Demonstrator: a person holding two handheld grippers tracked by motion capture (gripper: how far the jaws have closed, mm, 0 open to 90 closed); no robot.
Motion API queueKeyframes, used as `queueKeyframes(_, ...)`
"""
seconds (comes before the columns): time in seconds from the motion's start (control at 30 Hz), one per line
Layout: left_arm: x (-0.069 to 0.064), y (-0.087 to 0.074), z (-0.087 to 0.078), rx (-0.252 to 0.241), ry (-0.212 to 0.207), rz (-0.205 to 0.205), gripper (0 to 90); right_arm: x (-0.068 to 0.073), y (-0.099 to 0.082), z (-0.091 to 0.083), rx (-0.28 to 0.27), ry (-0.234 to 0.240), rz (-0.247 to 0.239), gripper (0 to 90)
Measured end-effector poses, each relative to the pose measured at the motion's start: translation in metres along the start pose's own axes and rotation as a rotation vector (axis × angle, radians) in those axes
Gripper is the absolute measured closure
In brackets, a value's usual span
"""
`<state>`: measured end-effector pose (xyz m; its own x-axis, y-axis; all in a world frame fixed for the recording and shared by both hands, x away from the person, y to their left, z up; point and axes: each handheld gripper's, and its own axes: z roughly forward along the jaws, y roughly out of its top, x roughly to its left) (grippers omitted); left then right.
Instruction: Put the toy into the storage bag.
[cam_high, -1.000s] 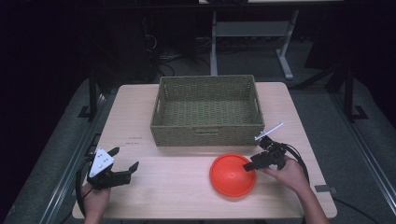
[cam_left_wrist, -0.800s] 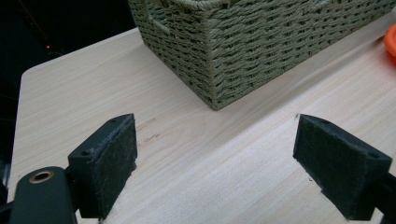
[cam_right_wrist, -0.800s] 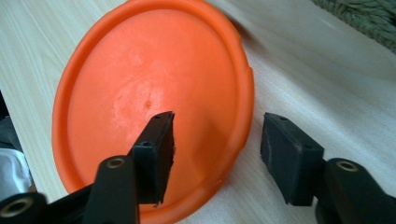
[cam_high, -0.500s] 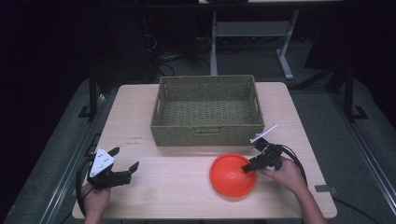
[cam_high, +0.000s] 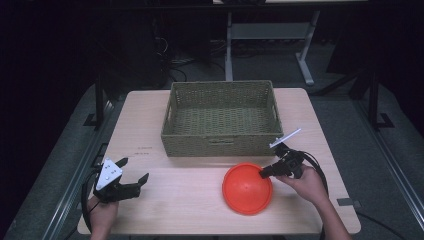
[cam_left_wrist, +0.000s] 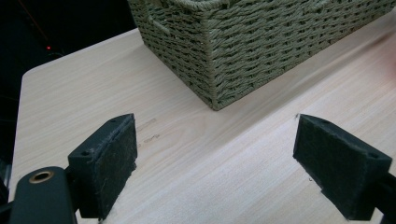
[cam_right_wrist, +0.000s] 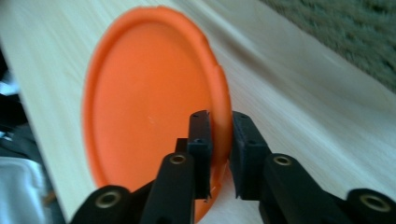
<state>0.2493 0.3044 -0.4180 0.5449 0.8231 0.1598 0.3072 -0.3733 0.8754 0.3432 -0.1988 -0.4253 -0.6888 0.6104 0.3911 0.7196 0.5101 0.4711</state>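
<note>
An orange round dish (cam_high: 244, 194) lies on the wooden table (cam_high: 185, 200), in front of a woven basket (cam_high: 220, 144). My right gripper (cam_high: 263, 174) reaches its right rim from the right. In the right gripper view the orange dish (cam_right_wrist: 144, 102) has its rim pinched between the two black pads; the right gripper (cam_right_wrist: 219, 125) has just been closing and is now shut on that rim. My left gripper (cam_high: 135, 169) hovers near the table's front left, open, holding nothing. In the left gripper view the left gripper (cam_left_wrist: 219, 158) has its pads wide apart over bare wood.
The basket (cam_left_wrist: 261, 51) is empty, and its near corner stands ahead of the left gripper. A thin white stick (cam_high: 286, 138) juts from the right gripper toward the basket's right end. Dark floor and metal stands surround the table.
The right gripper's jaws have closed onto the orange dish's right rim, with the hand edging slightly toward the dish. The left gripper has stayed put.
</note>
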Motion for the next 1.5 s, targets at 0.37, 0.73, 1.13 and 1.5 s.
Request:
queueKeyframes(0.37, 0.0, 0.0, -0.001, -0.002, 0.005, 0.0, 13.0, 0.024, 0.015, -0.018, -0.006, 0.002, -0.054, 82.0)
queueKeyframes(0.73, 0.001, 0.0, -0.002, -0.004, 0.007, -0.001, 13.0, 0.045, 0.033, -0.053, -0.052, -0.021, -0.093, 82.0)
queueKeyframes(1.13, 0.002, 0.0, -0.002, -0.005, 0.01, 0.002, 13.0, 0.059, 0.062, -0.089, -0.086, -0.052, -0.127, 82.0)
queueKeyframes(1.5, 0.002, 0.0, -0.001, -0.005, 0.012, 0.006, 13.0, 0.06, 0.093, -0.114, -0.115, -0.072, -0.126, 82.0)
